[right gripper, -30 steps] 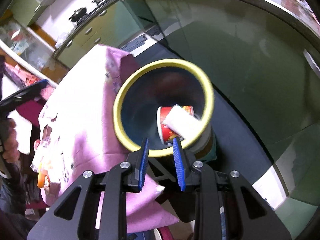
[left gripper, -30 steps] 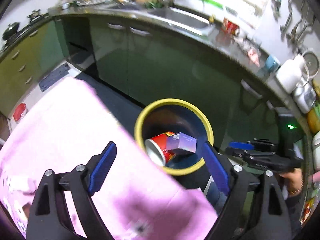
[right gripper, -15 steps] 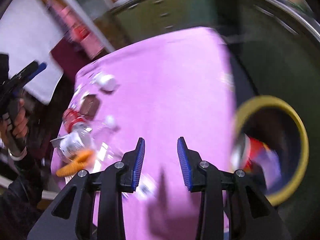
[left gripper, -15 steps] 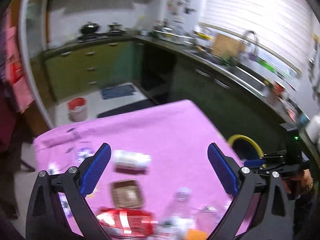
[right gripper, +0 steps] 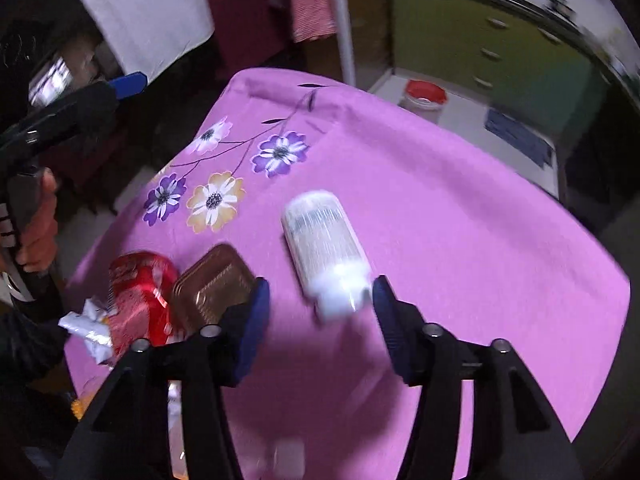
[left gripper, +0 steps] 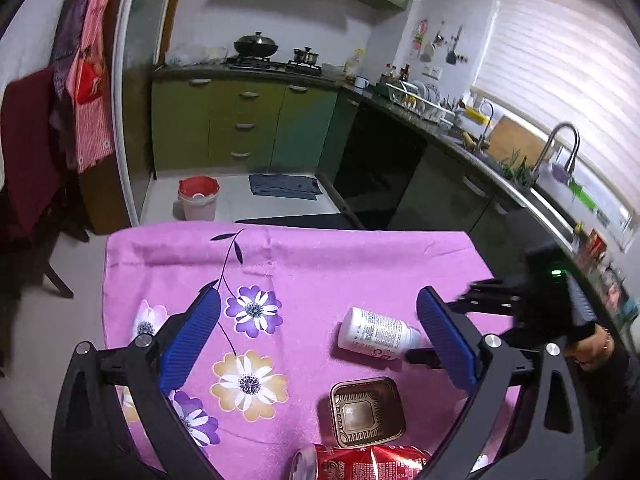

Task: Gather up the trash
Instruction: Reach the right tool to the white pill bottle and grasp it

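Observation:
A white plastic bottle (left gripper: 374, 334) lies on its side on the pink flowered tablecloth (left gripper: 340, 264). In the right wrist view the bottle (right gripper: 324, 248) lies just ahead of my open right gripper (right gripper: 318, 304), its cap end between the fingertips. A brown square tray (left gripper: 366, 412) and a crushed red can (left gripper: 368, 464) lie nearer me; both show in the right wrist view, the tray (right gripper: 212, 284) and the can (right gripper: 140, 288). My left gripper (left gripper: 318, 340) is open and empty above the cloth.
A crumpled silver wrapper (right gripper: 90, 328) lies by the can at the table edge. A red-rimmed bucket (left gripper: 198, 196) stands on the kitchen floor beyond the table. Green cabinets (left gripper: 240, 128) and a counter with a sink (left gripper: 556, 184) run along the right.
Both grippers swung away from the yellow-rimmed bin to the table. The right gripper opened wider and came up to the white bottle. The left gripper stayed open.

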`<action>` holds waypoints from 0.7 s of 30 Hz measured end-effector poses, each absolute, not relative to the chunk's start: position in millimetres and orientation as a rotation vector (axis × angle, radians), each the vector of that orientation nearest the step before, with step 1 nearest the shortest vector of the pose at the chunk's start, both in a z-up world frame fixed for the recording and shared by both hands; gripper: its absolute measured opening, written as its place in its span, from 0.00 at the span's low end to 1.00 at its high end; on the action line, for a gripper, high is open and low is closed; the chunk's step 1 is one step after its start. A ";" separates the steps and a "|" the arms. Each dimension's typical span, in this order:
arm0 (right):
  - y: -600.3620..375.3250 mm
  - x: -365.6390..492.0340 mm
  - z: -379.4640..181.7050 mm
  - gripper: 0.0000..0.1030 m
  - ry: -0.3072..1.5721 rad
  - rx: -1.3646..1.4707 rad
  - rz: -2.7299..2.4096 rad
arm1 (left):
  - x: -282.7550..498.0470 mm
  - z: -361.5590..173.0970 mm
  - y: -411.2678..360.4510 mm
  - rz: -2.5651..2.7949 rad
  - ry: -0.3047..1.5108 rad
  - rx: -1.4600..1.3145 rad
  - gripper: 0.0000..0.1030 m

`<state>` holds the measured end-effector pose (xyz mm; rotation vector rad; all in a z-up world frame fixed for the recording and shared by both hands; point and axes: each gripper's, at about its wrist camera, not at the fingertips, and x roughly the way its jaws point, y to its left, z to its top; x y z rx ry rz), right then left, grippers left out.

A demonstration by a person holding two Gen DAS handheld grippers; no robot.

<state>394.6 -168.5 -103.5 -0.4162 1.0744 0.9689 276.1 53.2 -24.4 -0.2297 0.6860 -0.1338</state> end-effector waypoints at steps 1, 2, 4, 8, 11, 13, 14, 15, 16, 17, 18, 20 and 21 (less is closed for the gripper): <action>-161.0 397.9 -106.5 0.53 1.085 -0.441 0.989 | 276.2 -25.3 55.2 -0.143 0.688 -0.237 0.91; -155.9 400.4 -108.1 0.54 1.091 -0.458 0.995 | 276.0 -25.5 56.6 -0.155 0.688 -0.243 0.91; -146.7 403.7 -114.3 0.55 1.104 -0.497 0.990 | 274.5 -26.8 58.3 -0.157 0.685 -0.241 0.92; -136.3 412.5 -128.0 0.56 1.162 -0.538 0.977 | 273.3 -29.0 52.7 -0.166 0.689 -0.222 0.93; -131.6 413.3 -136.8 0.55 1.180 -0.563 0.966 | 272.5 -30.0 49.6 -0.179 0.692 -0.219 0.93; -129.3 413.6 -142.7 0.54 1.193 -0.559 0.964 | 271.5 -29.6 47.9 -0.178 0.692 -0.216 0.93; -128.7 414.9 -146.1 0.52 1.200 -0.551 0.963 | 271.3 -29.7 47.9 -0.181 0.693 -0.218 0.93; -128.7 416.3 -148.8 0.50 1.204 -0.542 0.959 | 270.8 -30.0 47.5 -0.184 0.693 -0.219 0.93; -128.5 417.0 -149.3 0.49 1.201 -0.529 0.955 | 270.8 -30.1 46.9 -0.185 0.694 -0.218 0.93; -130.6 418.3 -148.9 0.48 1.201 -0.506 0.948 | 271.1 -30.7 46.9 -0.184 0.696 -0.216 0.93; -133.7 418.7 -147.4 0.48 1.197 -0.490 0.940 | 271.2 -30.8 46.6 -0.185 0.697 -0.215 0.93; -142.4 418.3 -142.2 0.48 1.193 -0.452 0.934 | 271.1 -31.3 45.9 -0.189 0.699 -0.216 0.93; -150.0 417.2 -137.7 0.48 1.191 -0.426 0.929 | 271.1 -31.3 45.4 -0.190 0.700 -0.216 0.93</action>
